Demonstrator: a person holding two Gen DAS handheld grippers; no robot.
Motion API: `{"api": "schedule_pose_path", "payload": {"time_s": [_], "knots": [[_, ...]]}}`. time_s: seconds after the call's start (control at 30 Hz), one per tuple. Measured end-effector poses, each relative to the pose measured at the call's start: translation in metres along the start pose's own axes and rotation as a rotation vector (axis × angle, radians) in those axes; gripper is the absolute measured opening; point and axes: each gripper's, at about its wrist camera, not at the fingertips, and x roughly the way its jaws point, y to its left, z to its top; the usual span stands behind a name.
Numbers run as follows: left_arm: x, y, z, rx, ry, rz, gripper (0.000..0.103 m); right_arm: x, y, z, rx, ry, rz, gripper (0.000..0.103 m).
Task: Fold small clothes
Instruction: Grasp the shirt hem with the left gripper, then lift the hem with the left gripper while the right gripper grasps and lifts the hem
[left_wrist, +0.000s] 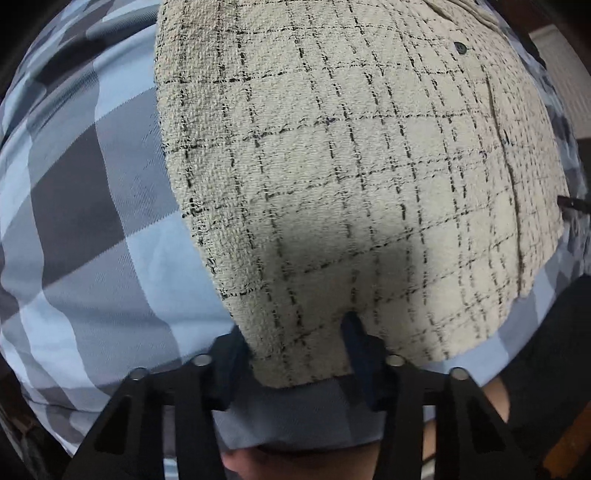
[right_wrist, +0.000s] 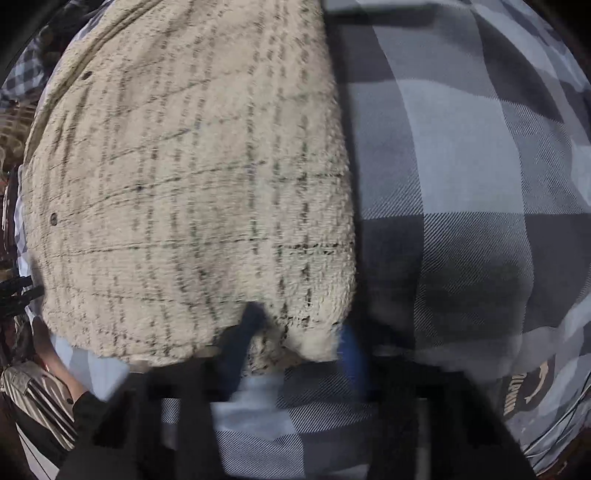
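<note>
While both sets of fingers pinch the near hem of the cream checked garment, lift evenly. Left gripper and right gripper should carry it level over the plaid cloth.

The right wrist view is smeared by motion blur: the cream checked garment shows only soft streaked lines, and the right tool at its near hem is a dark and blue smudge, its jaw gap unreadable. The garment runs off the top edge in both views. The logo patch right of the garment is partly cut off, its lettering illegible. In the left wrist view, the left tool's left finger disappears behind the garment's near hem.
</note>
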Motion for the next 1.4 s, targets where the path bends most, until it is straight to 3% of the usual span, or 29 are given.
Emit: {"api": "schedule_pose_path", "payload": {"time_s": [0.07, 0.1, 0.23, 0.37, 0.4, 0.47, 0.57, 0.73, 0.83, 0.97, 1.07, 1.2, 1.27, 1.4], "knots": [[-0.004, -0.007, 0.002, -0.006, -0.003, -0.033, 0.017, -0.004, 0.009, 0.003, -0.025, -0.007, 0.015, 0.008], [-0.010, -0.008, 0.005, -0.022, -0.010, -0.058, 0.013, -0.006, 0.013, 0.004, -0.036, -0.012, 0.022, 0.006], [-0.038, -0.002, 0.006, -0.123, -0.095, -0.187, 0.010, -0.026, 0.022, 0.005, -0.024, -0.080, 0.153, 0.005], [-0.077, 0.011, 0.004, -0.237, -0.253, -0.240, 0.009, -0.058, 0.014, -0.001, 0.110, -0.228, 0.469, 0.005], [-0.089, 0.011, 0.004, -0.261, -0.300, -0.240, 0.009, -0.064, 0.010, -0.006, 0.170, -0.292, 0.593, 0.005], [-0.105, 0.004, 0.003, -0.258, -0.349, -0.217, 0.008, -0.074, 0.012, -0.015, 0.237, -0.372, 0.755, 0.004], [-0.127, -0.014, -0.011, -0.216, -0.386, -0.230, 0.008, -0.091, 0.024, -0.026, 0.281, -0.480, 0.876, 0.004], [-0.184, -0.010, -0.064, -0.178, -0.488, -0.299, 0.008, -0.132, 0.046, -0.051, 0.245, -0.624, 0.867, 0.004], [-0.204, -0.005, -0.096, -0.189, -0.532, -0.317, 0.008, -0.149, 0.041, -0.069, 0.209, -0.662, 0.877, 0.004], [-0.224, -0.001, -0.143, -0.163, -0.555, -0.351, 0.008, -0.170, 0.029, -0.096, 0.154, -0.754, 0.962, 0.004], [-0.227, 0.001, -0.187, -0.149, -0.538, -0.390, 0.008, -0.184, 0.026, -0.116, 0.137, -0.771, 0.959, 0.004], [-0.226, -0.011, -0.241, -0.170, -0.504, -0.433, 0.008, -0.186, 0.026, -0.155, 0.122, -0.752, 0.912, 0.004], [-0.222, -0.020, -0.262, -0.172, -0.473, -0.409, 0.008, -0.192, 0.036, -0.174, 0.069, -0.753, 0.827, 0.004], [-0.216, -0.031, -0.269, -0.159, -0.434, -0.364, 0.008, -0.198, 0.035, -0.189, 0.042, -0.720, 0.740, 0.004]]}}
